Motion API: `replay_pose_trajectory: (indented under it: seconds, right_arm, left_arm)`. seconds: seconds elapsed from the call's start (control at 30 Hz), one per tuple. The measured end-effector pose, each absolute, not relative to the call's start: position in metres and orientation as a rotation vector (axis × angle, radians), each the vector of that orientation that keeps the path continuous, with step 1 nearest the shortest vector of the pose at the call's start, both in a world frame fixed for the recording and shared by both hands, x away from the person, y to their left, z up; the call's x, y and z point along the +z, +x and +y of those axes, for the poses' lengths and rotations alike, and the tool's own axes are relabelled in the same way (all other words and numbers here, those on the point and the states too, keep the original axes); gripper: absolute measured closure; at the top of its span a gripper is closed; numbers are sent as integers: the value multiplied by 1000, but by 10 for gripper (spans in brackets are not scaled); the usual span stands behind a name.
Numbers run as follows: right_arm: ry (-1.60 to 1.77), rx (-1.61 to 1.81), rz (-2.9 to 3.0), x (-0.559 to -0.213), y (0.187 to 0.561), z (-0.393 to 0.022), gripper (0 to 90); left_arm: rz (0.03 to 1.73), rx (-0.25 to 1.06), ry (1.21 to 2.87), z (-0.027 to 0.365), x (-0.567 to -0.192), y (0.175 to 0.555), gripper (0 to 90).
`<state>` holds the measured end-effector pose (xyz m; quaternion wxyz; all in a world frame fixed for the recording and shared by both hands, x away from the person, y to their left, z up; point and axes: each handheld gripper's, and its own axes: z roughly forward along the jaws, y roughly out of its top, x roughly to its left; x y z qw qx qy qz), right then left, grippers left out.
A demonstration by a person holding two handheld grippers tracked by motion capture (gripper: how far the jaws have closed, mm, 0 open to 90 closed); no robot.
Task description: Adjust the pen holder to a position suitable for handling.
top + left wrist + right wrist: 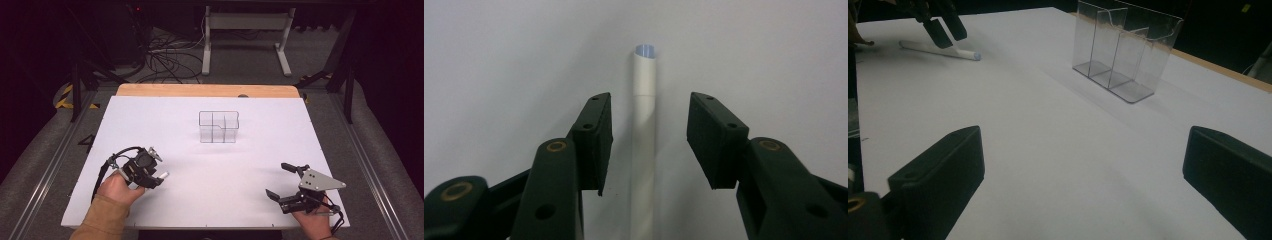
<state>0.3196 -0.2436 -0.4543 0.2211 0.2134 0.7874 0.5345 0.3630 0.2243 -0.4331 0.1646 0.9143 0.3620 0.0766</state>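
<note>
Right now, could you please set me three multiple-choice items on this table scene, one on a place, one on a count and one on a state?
1. Where does the white pen lie?
A. between the left gripper's fingers
B. inside the clear organizer
C. under the right gripper

2. How many compartments does the clear organizer show?
A. one
B. three
C. six

3. How do the right gripper's fingers stand?
A. shut on the pen
B. shut on nothing
C. wide apart with nothing between them

Answers:
1 A: the left gripper view shows the pen running up the gap between both pads, with space at each side.
2 B: two dividers split it in the right gripper view.
3 C: bare white table lies between them.
</note>
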Motion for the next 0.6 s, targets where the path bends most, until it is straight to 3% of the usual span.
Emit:
replay_pose_trajectory:
  seconds: [0.6]
  right_arm:
    - [586,1481,2183,-455,320,-243,34]
  left_arm:
    - [1090,200,2696,221,-443,366,733]
